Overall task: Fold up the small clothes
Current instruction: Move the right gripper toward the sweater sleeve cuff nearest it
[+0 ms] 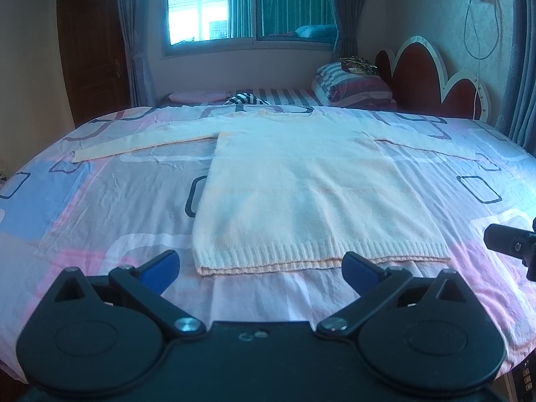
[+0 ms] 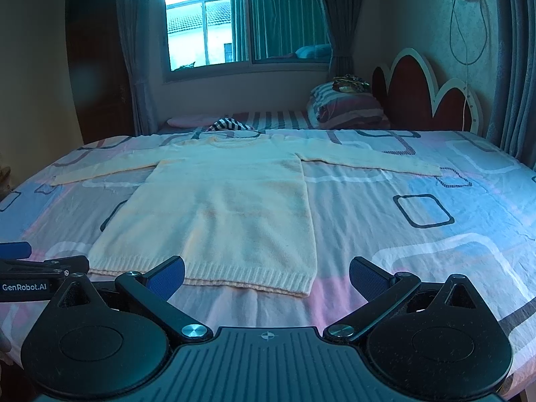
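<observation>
Nearest in each wrist view are the tools themselves. The left gripper point(image 1: 259, 269) hovers low over the near edge of the bed, its jaws spread wide and holding nothing. The right gripper point(image 2: 266, 276) does the same beside it, jaws likewise spread and empty. Each tool shows at the edge of the other's view, so the two sit side by side, apart from each other, and both stop short of the cloth.

Just beyond the blue pads lies the sweater point(image 1: 311, 194), a pale cream knit spread flat and face up on the bedsheet point(image 1: 110, 207), which is printed in pink, blue and white with dark rounded squares. Its ribbed hem point(image 1: 321, 258) runs along the near side, closest to the jaws, and a second layer peeks out beneath it. In the left view the hem falls between the two fingers; in the right view the hem's right corner point(image 2: 306, 289) sits between them. That placement suits a start at the hem corners, though nothing is grasped yet and no fold appears made.

Farther off, both sleeves stretch straight out to the sides, the left sleeve point(image 1: 140, 142) and the right sleeve point(image 2: 372, 162), with the collar point(image 1: 284, 114) at the far end. Laid out this way the garment seems ready for folding.

Behind it are striped pillows point(image 1: 351, 83), a red-and-white headboard point(image 1: 432, 77) and a curtained window point(image 1: 248, 3).
</observation>
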